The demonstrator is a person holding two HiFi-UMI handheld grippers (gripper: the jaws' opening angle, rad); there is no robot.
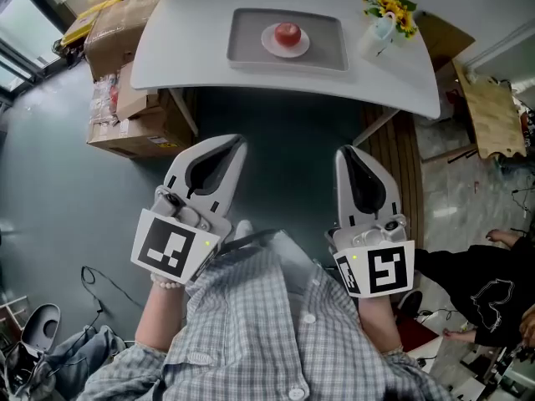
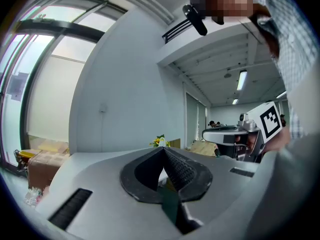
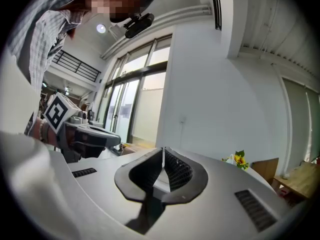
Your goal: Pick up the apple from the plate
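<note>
With the left gripper (image 1: 232, 145) and right gripper (image 1: 347, 154) clenched empty, an unopened approach could knock the apple (image 1: 287, 32) off its plate (image 1: 268, 42).

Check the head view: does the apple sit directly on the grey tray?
No, the apple rests on a small white plate, and that plate sits on the tray.

Nothing readable anywhere, honestly. Just black-and-white square code markers (image 1: 171, 249) on the left gripper (image 1: 236, 144) and right gripper (image 1: 344, 151), lower part of the frame.
</note>
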